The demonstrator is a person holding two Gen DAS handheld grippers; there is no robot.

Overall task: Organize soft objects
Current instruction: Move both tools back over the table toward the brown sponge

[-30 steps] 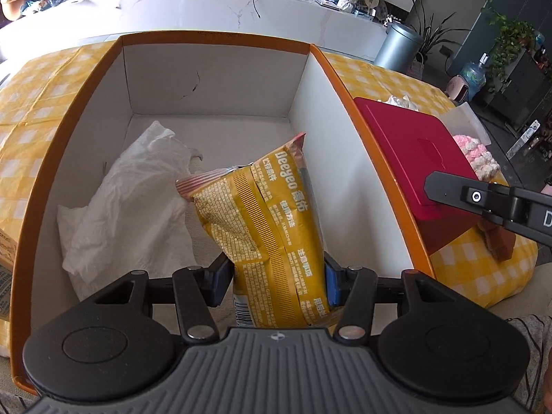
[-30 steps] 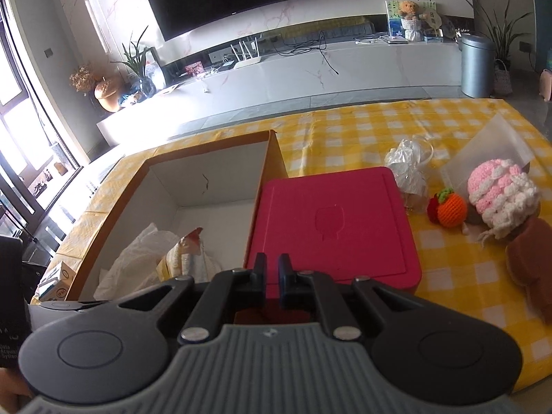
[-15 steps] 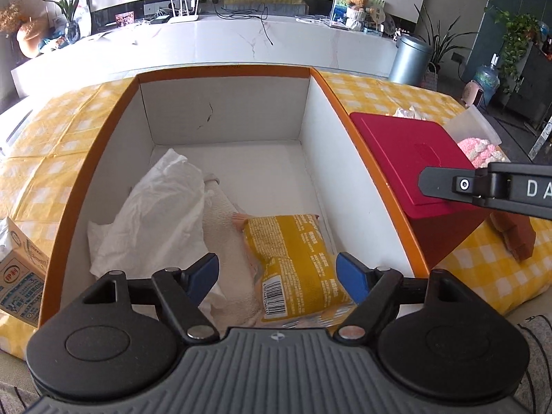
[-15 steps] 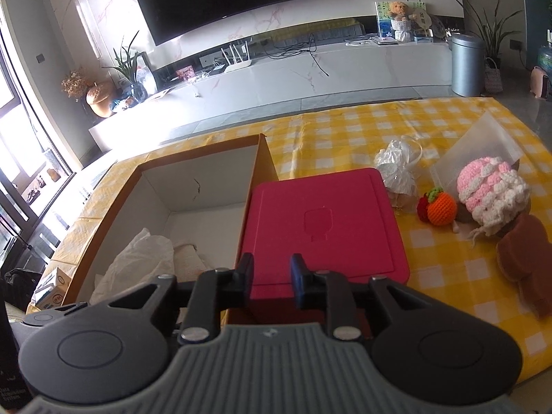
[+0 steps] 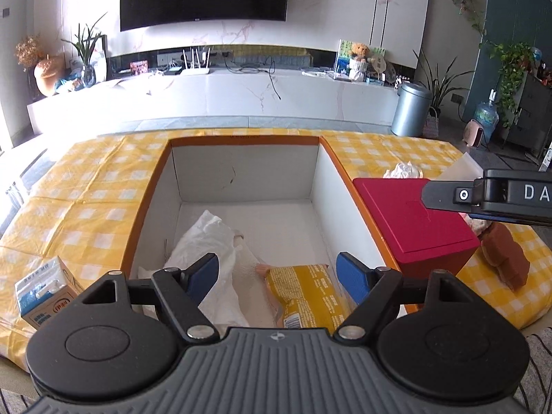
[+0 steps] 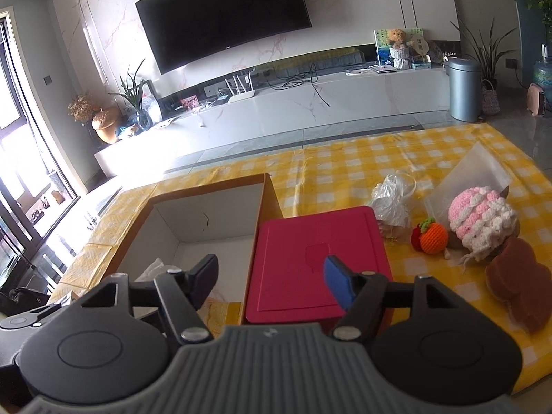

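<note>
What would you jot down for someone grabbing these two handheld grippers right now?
Left gripper: open, empty, above the box.
Right gripper: jaws opening, nothing between them, over the red case.
Done: yellow snack bag and white cloth lie in the box.
Left: crochet orange, pink knit piece, brown soft toy and crumpled plastic bag on the yellow tablecloth.
</note>
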